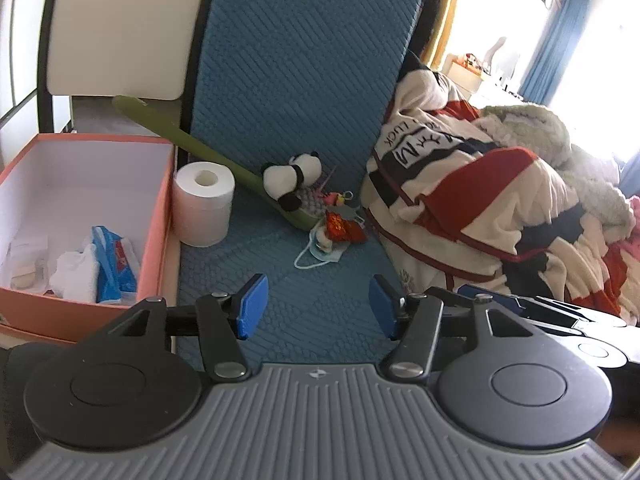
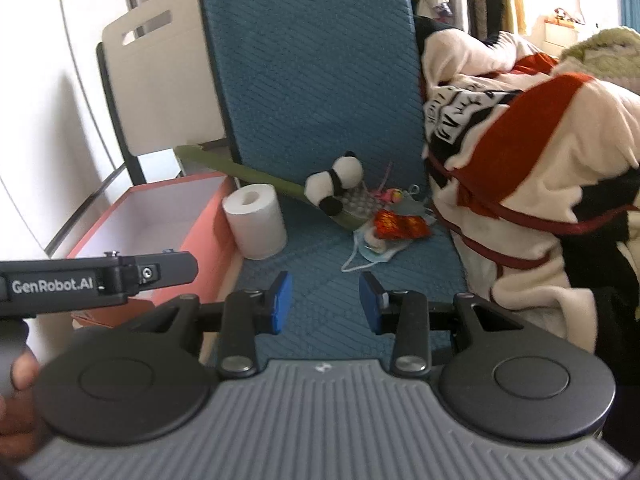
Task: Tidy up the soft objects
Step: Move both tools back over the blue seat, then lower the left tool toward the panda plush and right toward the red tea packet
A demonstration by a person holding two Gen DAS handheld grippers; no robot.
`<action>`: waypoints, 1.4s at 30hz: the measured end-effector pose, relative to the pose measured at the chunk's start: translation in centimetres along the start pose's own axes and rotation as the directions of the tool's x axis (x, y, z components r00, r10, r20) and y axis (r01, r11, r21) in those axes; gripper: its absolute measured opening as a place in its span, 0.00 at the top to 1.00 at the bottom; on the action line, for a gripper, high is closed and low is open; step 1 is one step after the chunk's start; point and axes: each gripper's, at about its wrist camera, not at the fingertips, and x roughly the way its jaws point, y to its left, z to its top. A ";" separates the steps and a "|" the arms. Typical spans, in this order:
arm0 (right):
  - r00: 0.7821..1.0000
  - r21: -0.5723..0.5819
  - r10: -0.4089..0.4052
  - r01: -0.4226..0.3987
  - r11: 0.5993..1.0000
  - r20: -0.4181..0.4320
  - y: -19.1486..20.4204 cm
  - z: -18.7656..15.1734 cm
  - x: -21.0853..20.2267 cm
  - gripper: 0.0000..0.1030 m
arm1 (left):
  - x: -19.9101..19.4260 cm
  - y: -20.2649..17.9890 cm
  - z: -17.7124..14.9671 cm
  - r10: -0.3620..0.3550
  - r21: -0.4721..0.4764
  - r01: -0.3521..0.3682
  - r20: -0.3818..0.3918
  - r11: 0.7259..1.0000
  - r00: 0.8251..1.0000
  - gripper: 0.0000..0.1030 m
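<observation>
Blue seat cushion point(image 1: 280, 248) | panda plush point(image 1: 294, 178) | both grippers empty, parted

1. Seat cushion point(image 1: 304, 80): teal-blue, quilted in diagonal ribbing.
2. Box point(image 1: 158, 216): salmon-orange outside, white inside.
3. Tissue pack point(image 1: 110, 264) in the box: blue and white with a red mark.
4. Toilet roll point(image 1: 204, 204): plain white.
5. Panda plush point(image 1: 294, 178): white body, black ears, limbs and eye patch.
6. Long flat piece point(image 1: 180, 136) under the panda: olive green.
7. Face mask point(image 1: 324, 256): pale blue.
8. Small pouch point(image 1: 342, 226): red with gold print.
9. Blanket point(image 1: 480, 200): cream, red and navy blocks, black lettering.
10. Gripper pads point(image 1: 252, 306): bright blue on black arms.
</observation>
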 end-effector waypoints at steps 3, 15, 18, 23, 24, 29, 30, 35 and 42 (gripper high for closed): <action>1.000 0.009 -0.016 0.016 1.000 0.007 -1.0 -0.6 -0.1 0.61 | 0.9 -0.7 -0.4 -0.008 0.016 0.008 -0.023 1.000 1.000 0.36; 1.000 0.086 -0.017 0.015 0.996 0.023 -4.8 -3.3 0.7 0.61 | 4.3 -1.5 -1.4 0.049 0.020 -0.047 -0.068 0.999 0.996 0.33; 1.000 0.088 -0.013 0.010 0.996 0.027 -5.1 -3.7 1.5 0.61 | 5.7 -1.5 -1.6 0.070 0.041 -0.066 -0.083 0.997 0.994 0.33; 1.000 0.112 -0.008 0.005 0.994 0.030 -5.4 -3.8 3.1 0.61 | 8.8 -1.4 -1.2 0.082 0.059 -0.076 -0.112 0.995 0.990 0.33; 0.999 0.117 -0.011 0.007 0.993 0.034 -5.5 -3.7 3.3 0.61 | 9.3 -1.4 -1.1 0.082 0.064 -0.076 -0.110 0.995 0.990 0.33; 1.000 0.124 -0.017 0.013 0.992 0.026 -5.2 -3.2 4.8 0.61 | 12.1 -0.6 0.0 0.073 0.060 -0.067 -0.105 0.996 0.992 0.33; 0.999 0.120 -0.018 0.014 0.993 0.029 -5.1 -3.0 5.1 0.61 | 12.6 -0.3 0.2 0.068 0.055 -0.063 -0.103 0.997 0.992 0.33; 0.999 0.104 -0.029 0.026 0.994 0.028 -4.5 -1.9 7.6 0.61 | 15.2 1.1 1.0 0.067 0.042 -0.063 -0.093 0.997 0.993 0.33; 0.999 0.123 -0.027 0.025 0.992 0.018 -4.2 0.1 11.2 0.61 | 18.3 3.0 2.8 0.050 0.044 -0.047 -0.076 0.998 0.996 0.33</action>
